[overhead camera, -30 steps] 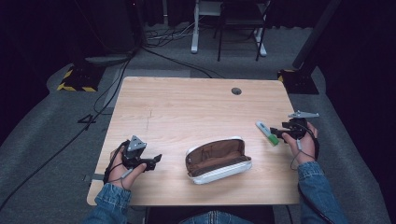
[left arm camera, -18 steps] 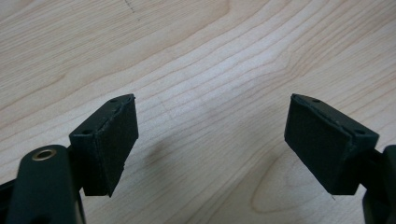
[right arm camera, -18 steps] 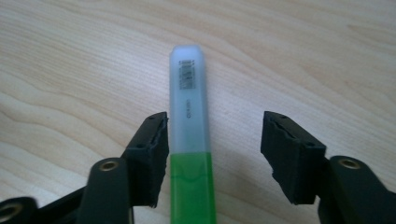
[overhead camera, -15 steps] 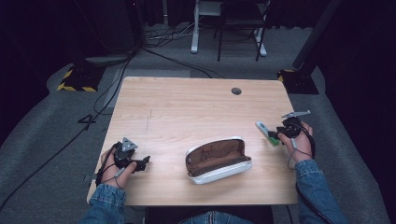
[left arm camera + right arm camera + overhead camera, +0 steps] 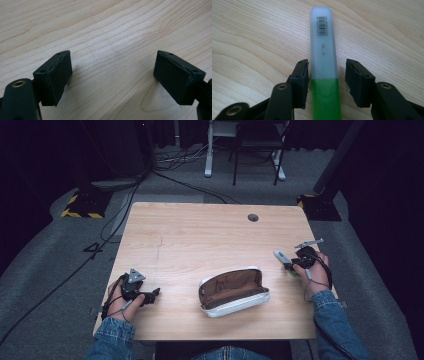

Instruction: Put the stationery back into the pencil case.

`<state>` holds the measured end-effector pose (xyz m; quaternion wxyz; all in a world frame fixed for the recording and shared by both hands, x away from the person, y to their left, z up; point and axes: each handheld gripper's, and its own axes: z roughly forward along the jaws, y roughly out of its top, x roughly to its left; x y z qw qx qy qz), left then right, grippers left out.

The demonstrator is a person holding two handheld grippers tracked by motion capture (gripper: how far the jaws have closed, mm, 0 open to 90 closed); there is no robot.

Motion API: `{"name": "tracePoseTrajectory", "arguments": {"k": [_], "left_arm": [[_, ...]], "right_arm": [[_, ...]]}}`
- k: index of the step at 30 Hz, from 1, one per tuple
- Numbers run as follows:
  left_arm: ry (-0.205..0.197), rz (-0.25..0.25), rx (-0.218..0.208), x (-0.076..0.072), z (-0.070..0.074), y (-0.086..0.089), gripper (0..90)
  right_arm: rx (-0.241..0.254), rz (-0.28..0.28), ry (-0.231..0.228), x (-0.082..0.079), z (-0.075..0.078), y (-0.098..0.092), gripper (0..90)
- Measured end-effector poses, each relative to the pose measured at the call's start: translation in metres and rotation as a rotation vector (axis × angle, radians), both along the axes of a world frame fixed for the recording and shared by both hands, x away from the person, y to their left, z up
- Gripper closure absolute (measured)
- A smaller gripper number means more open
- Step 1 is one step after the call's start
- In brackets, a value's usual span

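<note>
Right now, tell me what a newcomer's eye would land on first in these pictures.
First, the open grey pencil case with brown lining, lying near the front middle of the light wooden table. Next, the green highlighter with a frosted cap, flat on the wood between the right gripper's open jaws, a small gap on each side. The left gripper is open over bare wood.

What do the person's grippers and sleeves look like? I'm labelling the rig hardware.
Both sleeves are blue denim. The left gripper and right gripper are black, each topped by a grey three-cornered plate, with a dark cable trailing. Their jaws end in flat black pads, with brass-coloured rivets.
</note>
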<state>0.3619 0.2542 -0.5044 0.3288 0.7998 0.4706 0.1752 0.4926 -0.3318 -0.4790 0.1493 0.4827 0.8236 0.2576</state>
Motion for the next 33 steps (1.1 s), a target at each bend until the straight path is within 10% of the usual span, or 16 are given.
{"name": "tracePoseTrajectory", "arguments": {"k": [17, 33], "left_arm": [[-0.003, 0.005, 0.002, 0.002, 0.0, -0.002, 14.3], [-0.002, 0.006, 0.002, 0.003, 0.0, -0.002, 14.1]], "right_arm": [[-0.004, -0.003, 0.02, -0.003, 0.003, 0.002, 67.3], [0.013, 0.046, -0.024, -0.016, 0.038, 0.004, 67.3]]}}
